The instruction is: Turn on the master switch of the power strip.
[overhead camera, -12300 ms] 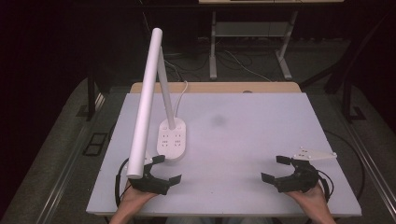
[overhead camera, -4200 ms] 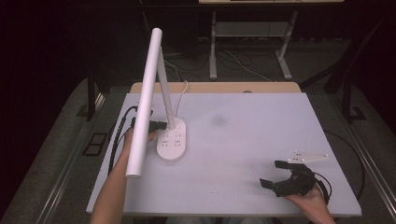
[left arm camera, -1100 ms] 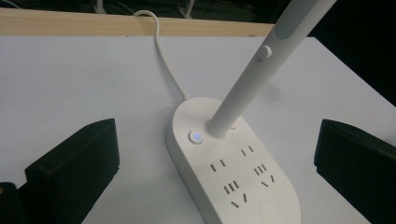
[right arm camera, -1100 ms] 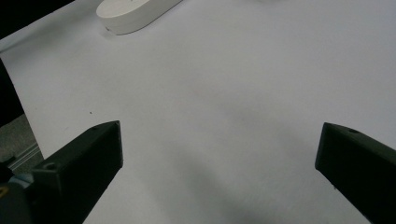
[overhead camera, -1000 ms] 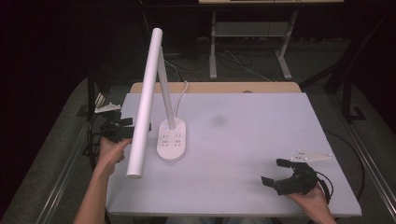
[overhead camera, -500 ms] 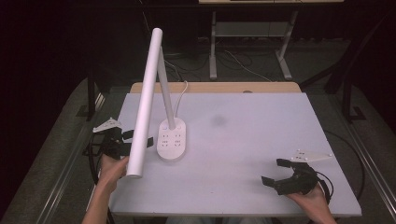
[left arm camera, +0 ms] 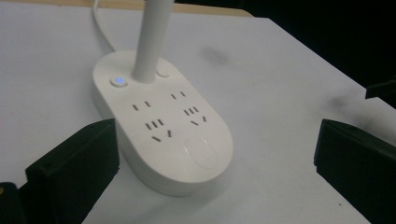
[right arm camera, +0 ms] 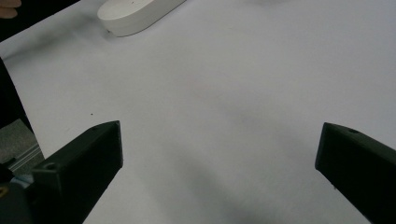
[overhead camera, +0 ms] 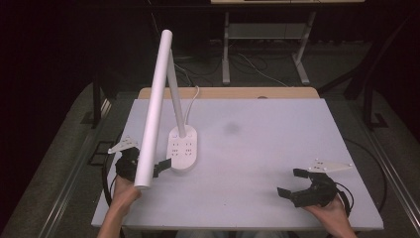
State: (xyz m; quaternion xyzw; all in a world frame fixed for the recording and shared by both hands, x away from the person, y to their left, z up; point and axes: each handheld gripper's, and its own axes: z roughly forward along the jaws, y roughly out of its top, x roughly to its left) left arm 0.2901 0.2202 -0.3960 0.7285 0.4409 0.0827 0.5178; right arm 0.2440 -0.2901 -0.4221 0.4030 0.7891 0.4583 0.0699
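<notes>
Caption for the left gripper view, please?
Open left gripper faces the white lamp base with sockets, its small blue light lit, on the white table.

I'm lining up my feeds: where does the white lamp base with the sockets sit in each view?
High view: the lamp base sits left of centre on the table, just right of the left gripper.
Left gripper view: lamp base centre-left, between the open jaws.
Right gripper view: its end at the top edge, left of centre.
Shared landmark: the base's rounded end.
</notes>
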